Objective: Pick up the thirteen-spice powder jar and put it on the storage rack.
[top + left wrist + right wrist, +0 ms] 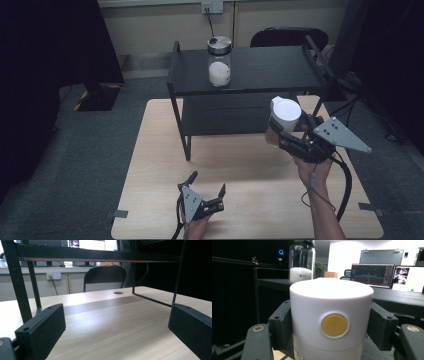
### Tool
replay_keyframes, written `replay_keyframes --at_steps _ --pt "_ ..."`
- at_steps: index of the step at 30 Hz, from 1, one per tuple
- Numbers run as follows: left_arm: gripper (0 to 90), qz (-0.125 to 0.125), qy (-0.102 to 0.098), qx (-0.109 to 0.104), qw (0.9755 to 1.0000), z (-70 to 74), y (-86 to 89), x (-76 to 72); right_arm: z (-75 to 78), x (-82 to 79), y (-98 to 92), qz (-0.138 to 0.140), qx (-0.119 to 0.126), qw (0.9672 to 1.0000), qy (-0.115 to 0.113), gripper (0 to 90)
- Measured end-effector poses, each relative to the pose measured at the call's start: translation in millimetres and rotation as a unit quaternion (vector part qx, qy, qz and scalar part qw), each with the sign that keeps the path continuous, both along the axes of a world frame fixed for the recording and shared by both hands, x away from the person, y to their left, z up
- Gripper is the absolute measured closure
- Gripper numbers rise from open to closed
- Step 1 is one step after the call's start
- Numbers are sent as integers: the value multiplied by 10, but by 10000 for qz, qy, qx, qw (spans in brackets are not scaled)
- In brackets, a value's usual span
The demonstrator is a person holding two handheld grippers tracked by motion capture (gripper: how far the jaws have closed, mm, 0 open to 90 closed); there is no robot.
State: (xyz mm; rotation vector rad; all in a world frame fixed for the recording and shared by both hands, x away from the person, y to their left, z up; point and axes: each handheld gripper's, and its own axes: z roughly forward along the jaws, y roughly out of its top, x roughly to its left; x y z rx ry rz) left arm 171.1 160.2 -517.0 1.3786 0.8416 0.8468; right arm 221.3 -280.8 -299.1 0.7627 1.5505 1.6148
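I have the right gripper (286, 134) clamped on both sides of the white canister (283, 117), lifted above the table (150, 165) just before the black shelf (265, 70) bearing a glass jar (219, 61), while my left gripper (206, 191) rests open.

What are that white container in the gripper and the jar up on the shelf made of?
The white container looks like matte moulded plastic, smooth and opaque, with a yellow button. The jar seems clear glass, since the white grains show through, under a shiny, probably metal lid.
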Motion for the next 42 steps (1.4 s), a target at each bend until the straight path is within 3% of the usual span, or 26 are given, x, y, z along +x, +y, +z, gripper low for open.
replay_keyframes --at_steps 26,42 --pt "6 -2 1 -2 10000 0 0 0 652 240 63 121 63 9999 -19 304" --pt "4 -3 3 -1 10000 1 1 0 846 437 94 -23 210 9998 66 304"
